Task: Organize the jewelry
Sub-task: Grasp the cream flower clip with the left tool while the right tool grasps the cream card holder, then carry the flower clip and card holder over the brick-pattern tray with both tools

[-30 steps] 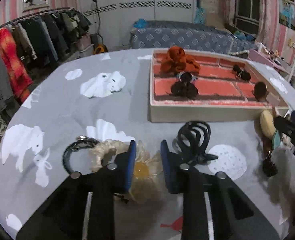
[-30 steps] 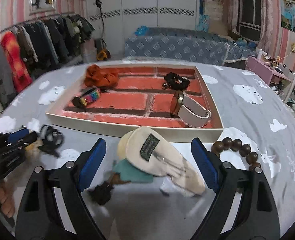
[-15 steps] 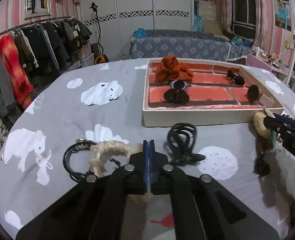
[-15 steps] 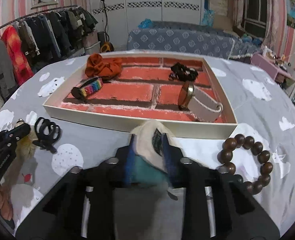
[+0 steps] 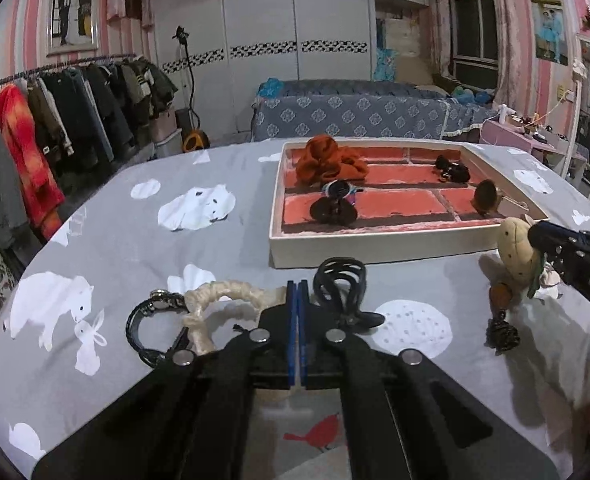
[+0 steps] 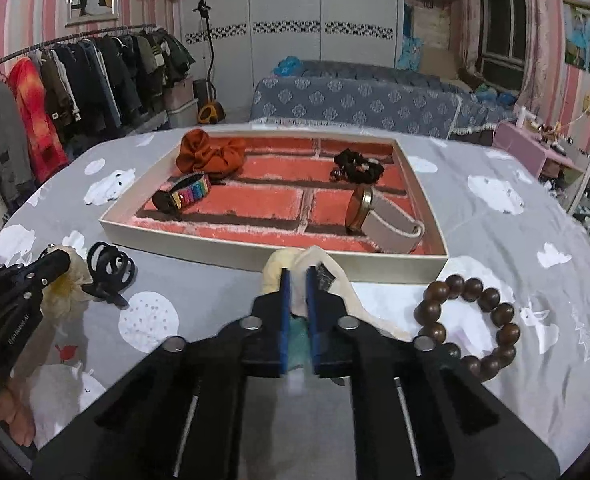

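Note:
A white tray (image 5: 375, 245) with a red brick-pattern floor stands on the grey table; it also shows in the right wrist view (image 6: 231, 250). It holds an orange scrunchie (image 6: 209, 155), a rainbow bracelet (image 6: 187, 196), a black scrunchie (image 6: 357, 166) and a beige watch (image 6: 387, 220). My left gripper (image 5: 297, 286) is shut on a cream flower hair tie (image 5: 219, 300). My right gripper (image 6: 298, 276) is shut on a cream plush charm (image 6: 319, 270), also seen lifted in the left wrist view (image 5: 517, 250).
A black hair claw (image 5: 341, 284) and a black braided bracelet (image 5: 147, 322) lie beside the left gripper. A brown bead bracelet (image 6: 471, 320) lies right of the right gripper. A clothes rack (image 5: 55, 128) and a bed (image 5: 359, 112) stand beyond the table.
Both grippers went from open to shut: the left closed on the flower hair tie, the right on the plush charm, which now hangs lifted off the table.

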`<control>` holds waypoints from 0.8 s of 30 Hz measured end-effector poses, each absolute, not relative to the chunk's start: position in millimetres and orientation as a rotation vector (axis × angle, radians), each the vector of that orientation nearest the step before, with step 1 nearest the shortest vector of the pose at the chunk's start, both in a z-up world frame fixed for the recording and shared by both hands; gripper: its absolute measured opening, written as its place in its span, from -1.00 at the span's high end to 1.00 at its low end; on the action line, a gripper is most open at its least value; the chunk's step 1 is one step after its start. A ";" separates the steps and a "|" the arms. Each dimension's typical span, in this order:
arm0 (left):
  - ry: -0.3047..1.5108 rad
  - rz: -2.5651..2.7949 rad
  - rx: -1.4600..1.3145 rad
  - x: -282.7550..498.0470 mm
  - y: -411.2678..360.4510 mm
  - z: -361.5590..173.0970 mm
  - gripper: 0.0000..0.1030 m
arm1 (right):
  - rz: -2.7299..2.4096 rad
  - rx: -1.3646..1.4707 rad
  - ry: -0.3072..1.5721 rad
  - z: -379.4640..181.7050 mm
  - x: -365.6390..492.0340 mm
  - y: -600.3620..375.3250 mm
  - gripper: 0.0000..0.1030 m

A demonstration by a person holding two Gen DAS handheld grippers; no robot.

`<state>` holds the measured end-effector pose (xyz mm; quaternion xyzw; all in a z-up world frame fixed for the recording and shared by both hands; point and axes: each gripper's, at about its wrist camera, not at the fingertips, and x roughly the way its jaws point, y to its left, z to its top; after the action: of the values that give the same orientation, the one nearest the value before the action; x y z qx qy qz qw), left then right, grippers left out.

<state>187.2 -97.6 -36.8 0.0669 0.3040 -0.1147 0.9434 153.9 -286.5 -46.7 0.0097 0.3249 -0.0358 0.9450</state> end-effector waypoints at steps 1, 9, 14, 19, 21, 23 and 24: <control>0.618 -0.237 0.132 187.1 -97.7 -36.7 1.00 | -0.075 0.017 0.659 -45.9 153.4 -286.3 0.87; 0.605 -0.250 0.120 185.3 -96.3 -33.4 1.00 | -0.079 0.044 0.642 -41.0 152.4 -292.6 0.88; 0.585 -0.250 0.130 182.5 -100.5 -28.2 1.00 | -0.071 0.035 0.623 -33.1 148.1 -292.0 0.88; 0.561 -0.258 0.134 176.1 -107.5 -19.7 1.00 | -0.063 0.036 0.597 -20.5 141.5 -295.9 0.88; 0.550 -0.260 0.134 173.6 -108.9 -15.8 1.00 | -0.063 0.039 0.584 -14.1 138.0 -298.9 0.88; 0.538 -0.263 0.134 170.6 -110.5 -10.8 1.00 | -0.065 0.042 0.574 -9.7 135.3 -300.7 0.88; 0.531 -0.265 0.133 168.8 -111.1 -8.1 1.00 | -0.064 0.046 0.568 -6.7 133.4 -301.9 0.88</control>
<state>168.8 -111.1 -8.1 0.0657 0.2615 -0.1306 0.9541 133.4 -301.9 -6.7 0.0225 0.2801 -0.0314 0.9592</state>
